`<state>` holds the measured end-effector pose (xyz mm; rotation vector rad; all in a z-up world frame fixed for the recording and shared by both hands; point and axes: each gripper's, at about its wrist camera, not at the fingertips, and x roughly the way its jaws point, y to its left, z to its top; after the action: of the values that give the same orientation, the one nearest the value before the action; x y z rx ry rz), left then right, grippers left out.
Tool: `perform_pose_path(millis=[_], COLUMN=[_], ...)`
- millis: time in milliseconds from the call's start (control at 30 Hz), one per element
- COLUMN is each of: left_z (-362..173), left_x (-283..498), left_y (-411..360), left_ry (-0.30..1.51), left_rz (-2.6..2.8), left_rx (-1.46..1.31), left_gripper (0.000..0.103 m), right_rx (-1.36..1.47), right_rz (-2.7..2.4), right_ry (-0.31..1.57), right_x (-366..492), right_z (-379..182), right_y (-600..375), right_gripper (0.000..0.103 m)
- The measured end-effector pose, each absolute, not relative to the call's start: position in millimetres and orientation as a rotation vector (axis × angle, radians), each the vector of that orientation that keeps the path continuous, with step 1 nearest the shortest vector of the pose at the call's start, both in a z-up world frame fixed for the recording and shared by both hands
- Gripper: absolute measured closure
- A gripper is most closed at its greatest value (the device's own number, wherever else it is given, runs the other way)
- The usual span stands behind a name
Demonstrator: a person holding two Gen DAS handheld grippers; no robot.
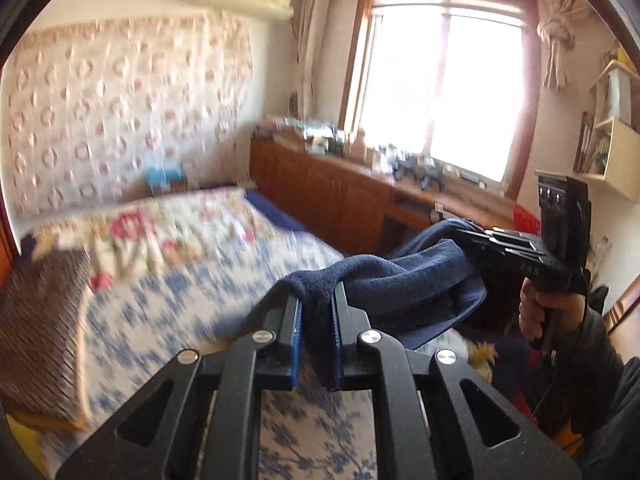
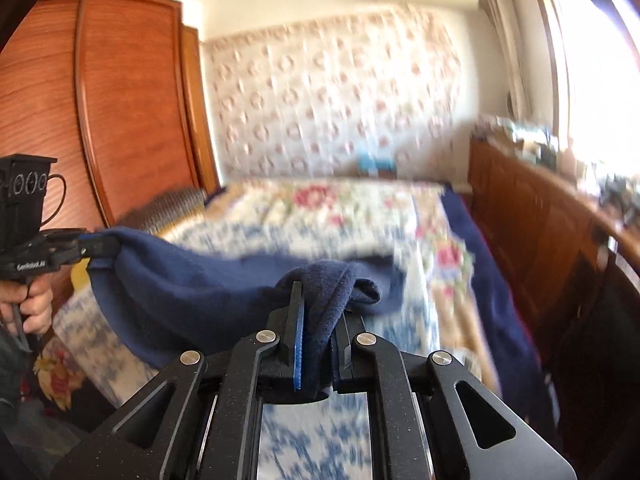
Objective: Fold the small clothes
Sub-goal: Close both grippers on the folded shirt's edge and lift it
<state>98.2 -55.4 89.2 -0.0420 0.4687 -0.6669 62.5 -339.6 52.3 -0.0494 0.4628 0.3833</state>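
Observation:
A dark blue fleece garment (image 1: 404,280) hangs in the air above the bed, stretched between both grippers. In the left wrist view my left gripper (image 1: 316,300) is shut on one bunched corner of it, the cloth pinched between the blue pads. Off to the right there, a hand holds my right gripper (image 1: 464,236), clamped on the other corner. In the right wrist view my right gripper (image 2: 320,300) is shut on a fold of the blue garment (image 2: 192,292), and the left gripper (image 2: 94,246) grips its far corner at the left edge.
Below lies a bed (image 1: 160,320) with a blue-and-white floral sheet and a flowered quilt (image 1: 168,232). A long wooden cabinet (image 1: 328,188) cluttered on top runs under the window (image 1: 440,80). A tall wooden wardrobe (image 2: 120,100) stands left of the bed.

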Motion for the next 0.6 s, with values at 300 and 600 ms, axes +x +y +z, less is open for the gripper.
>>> perform_pose_path(millis=[300, 600], left_z=[156, 149], left_x=[125, 157], left_y=[-1, 34], left_ry=[0.362, 0.339], left_rz=[-0.52, -0.367], left_rx=[-0.02, 0.032], left_gripper=[0.094, 0.093], right_rx=[-0.165, -0.193], right_rz=[0.466, 0.462], right_ry=[0.312, 0.284], right_x=[84, 158], right_z=[143, 155], right_y=[-282, -229], right_gripper=[0.096, 0.096])
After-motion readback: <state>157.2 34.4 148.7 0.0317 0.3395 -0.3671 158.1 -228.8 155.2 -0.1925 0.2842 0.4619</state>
